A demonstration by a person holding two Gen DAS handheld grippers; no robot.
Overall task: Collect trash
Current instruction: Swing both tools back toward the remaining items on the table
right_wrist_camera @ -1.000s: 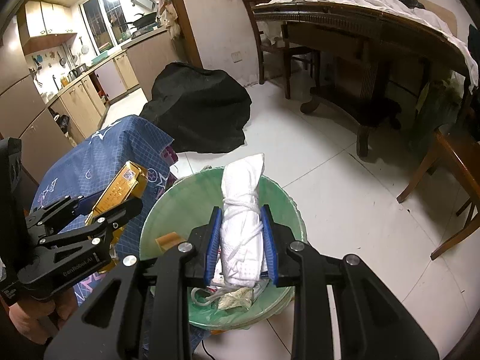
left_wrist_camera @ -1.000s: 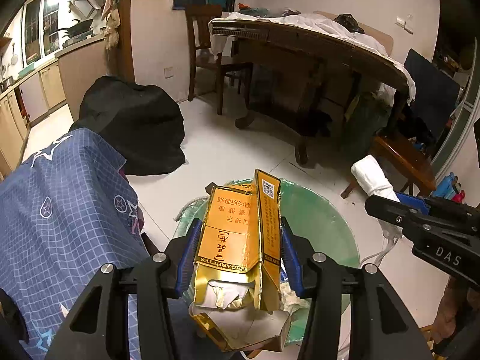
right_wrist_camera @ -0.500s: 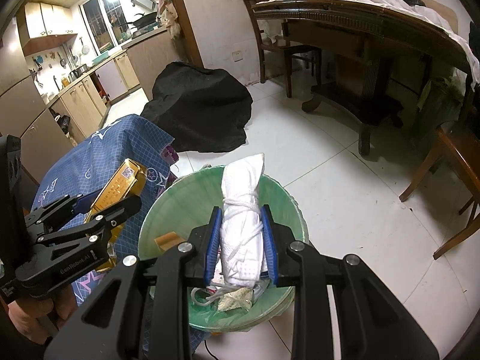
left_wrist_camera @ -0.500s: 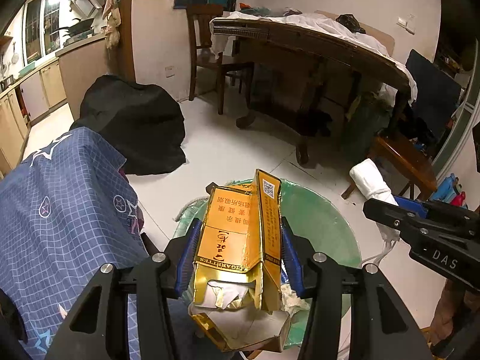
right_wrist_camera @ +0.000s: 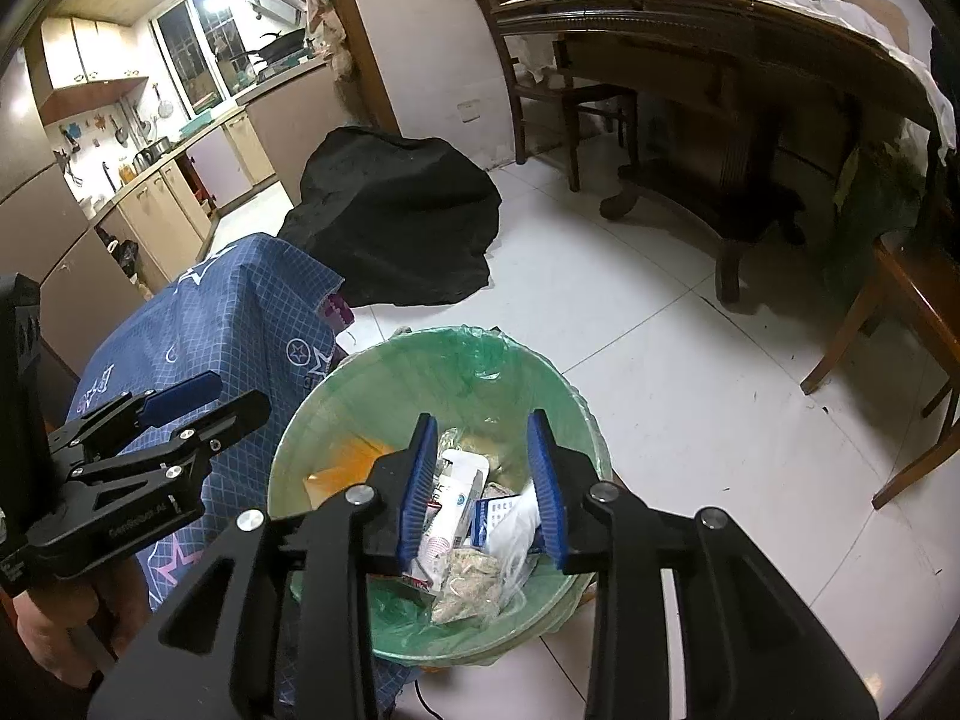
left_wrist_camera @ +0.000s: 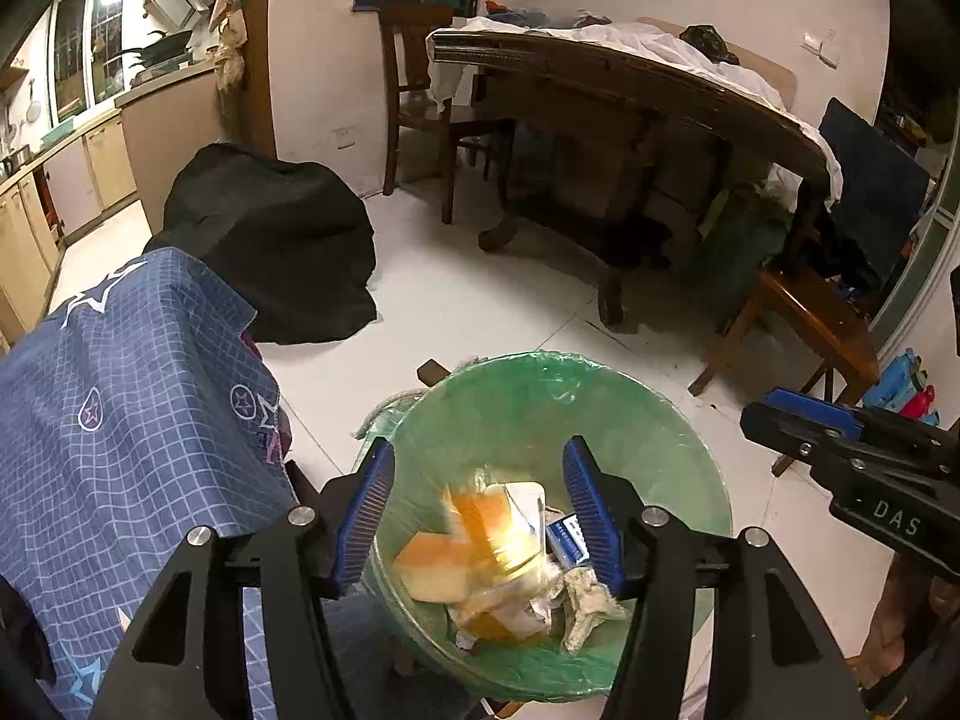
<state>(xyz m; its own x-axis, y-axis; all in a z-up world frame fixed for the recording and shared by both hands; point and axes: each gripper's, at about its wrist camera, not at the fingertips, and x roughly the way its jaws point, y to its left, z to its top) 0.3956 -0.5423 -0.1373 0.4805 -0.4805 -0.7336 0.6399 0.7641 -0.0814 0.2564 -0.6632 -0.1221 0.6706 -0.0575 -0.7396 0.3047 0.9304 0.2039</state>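
A round bin with a green liner (left_wrist_camera: 600, 378) stands on the white floor; it also shows in the right wrist view (right_wrist_camera: 480, 348). My left gripper (left_wrist_camera: 480, 498) is open and empty above it. A gold cigarette carton (left_wrist_camera: 480, 528), blurred, lies among the trash inside. My right gripper (right_wrist_camera: 483, 480) is open and empty over the bin. White tissue (right_wrist_camera: 510, 531) and paper packets (right_wrist_camera: 450, 510) lie in the bin under it. Each gripper shows in the other's view, the right (left_wrist_camera: 798, 426) and the left (right_wrist_camera: 198, 402).
A blue checked cloth (left_wrist_camera: 120, 420) covers something just left of the bin. A black covered heap (left_wrist_camera: 270, 240) lies on the floor beyond. A dark wooden table (left_wrist_camera: 630, 114) with chairs stands at the back, a stool (left_wrist_camera: 810, 324) at the right. Kitchen cabinets (right_wrist_camera: 168, 204) stand far left.
Both grippers have opened. The gold carton has dropped from the left one and the white tissue roll from the right one into the bin.
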